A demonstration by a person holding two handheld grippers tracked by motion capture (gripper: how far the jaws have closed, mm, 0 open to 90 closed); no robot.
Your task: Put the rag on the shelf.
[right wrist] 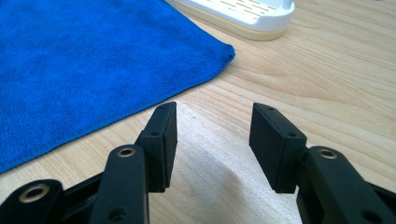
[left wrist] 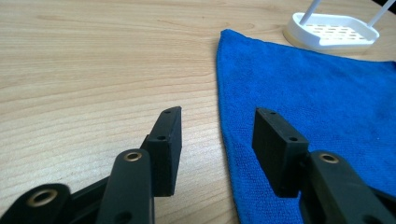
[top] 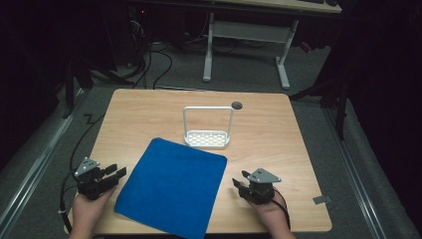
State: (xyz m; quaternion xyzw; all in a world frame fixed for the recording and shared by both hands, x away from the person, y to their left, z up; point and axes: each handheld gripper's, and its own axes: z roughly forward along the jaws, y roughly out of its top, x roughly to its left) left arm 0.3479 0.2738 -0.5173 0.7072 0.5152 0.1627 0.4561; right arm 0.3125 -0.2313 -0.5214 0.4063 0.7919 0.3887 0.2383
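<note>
1. The left gripper sits at the near left of the light wooden table, just beside the cloth's left edge. Its jaws stand spread with nothing between them, one over bare wood and one over the cloth's border.
2. The flat blue microfibre cloth lies spread in the middle of the table's near half, turned at a slant, its near corner at the table's front edge. It looks soft, limp and light, so it should fold or bunch rather than lift as a sheet. A corner or hem seems the best place to pinch, since the flat middle offers nothing to grip.
3. The white plastic slotted tray with a tall wire hoop handle stands just beyond the cloth's far corner.
4. The right gripper rests at the near right, near the cloth's right edge, jaws apart over bare wood and empty.
5. Count: one cloth, one tray, two grippers.
</note>
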